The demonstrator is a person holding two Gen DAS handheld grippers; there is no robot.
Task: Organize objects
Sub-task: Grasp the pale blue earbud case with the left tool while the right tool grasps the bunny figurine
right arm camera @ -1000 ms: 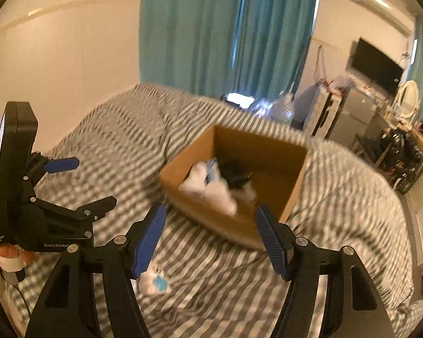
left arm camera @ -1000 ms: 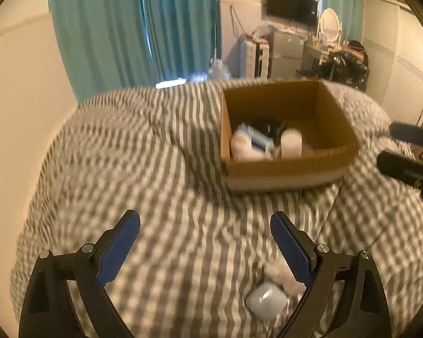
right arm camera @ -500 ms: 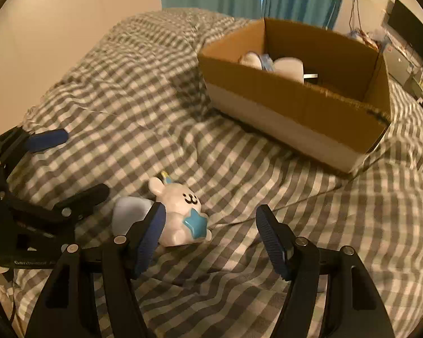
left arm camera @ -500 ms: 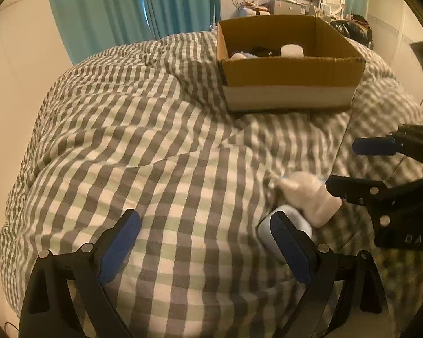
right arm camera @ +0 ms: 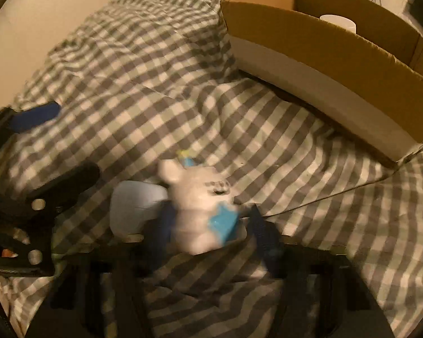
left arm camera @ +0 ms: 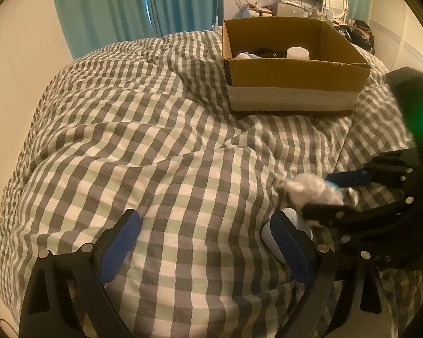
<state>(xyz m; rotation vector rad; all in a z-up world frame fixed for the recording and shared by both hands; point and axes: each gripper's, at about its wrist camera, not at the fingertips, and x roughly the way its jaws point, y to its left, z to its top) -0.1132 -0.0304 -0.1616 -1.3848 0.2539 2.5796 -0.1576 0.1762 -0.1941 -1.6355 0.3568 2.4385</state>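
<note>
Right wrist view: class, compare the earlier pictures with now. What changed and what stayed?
The right gripper came down and narrowed around the white rabbit toy; whether the blurred fingers grip it is unclear. The left gripper stays open. The pale blue object and cardboard box are unmoved on the checked bedcover.

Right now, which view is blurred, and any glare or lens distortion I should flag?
Right wrist view: motion blur smears the white rabbit toy and the right gripper around it; cardboard box stays fairly sharp. Left wrist view: mostly sharp, toy slightly soft, green LED glare at the right edge. Both: fisheye bowing, dark corner vignette, warm dim light.
</note>
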